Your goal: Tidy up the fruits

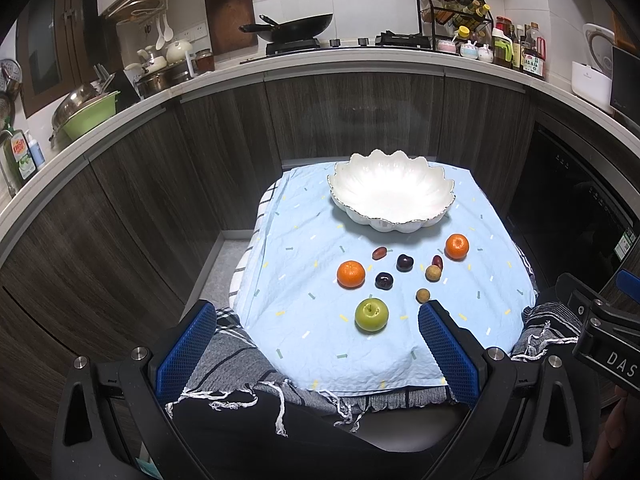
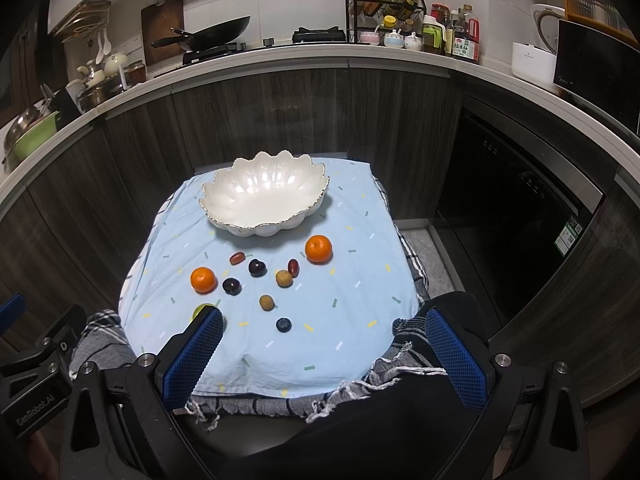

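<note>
- Broadly spread over a small table: pale blue cloth [image 1: 384, 344] with scattered dash marks, wrinkled, over a grey plaid layer.
- At its far end: white scalloped bowl [image 1: 390, 196], gold-edged, glossy, holding nothing.
- Low in each wrist view: left gripper [image 1: 316, 344] and right gripper [image 2: 324, 352], blue-padded jaws spread wide, gripping nothing, poised above the cloth's near edge.
- Nearest: green apple [image 1: 371, 314], stem up.
- Either side of the cluster: two tangerines [image 1: 351, 274] [image 1: 457, 247], well apart.
- Between them: two dark plums [image 1: 384, 281], two red grapes [image 1: 379, 253], two tan longans [image 1: 433, 273].
- Smallest: one blueberry [image 2: 283, 324], near front.
</note>
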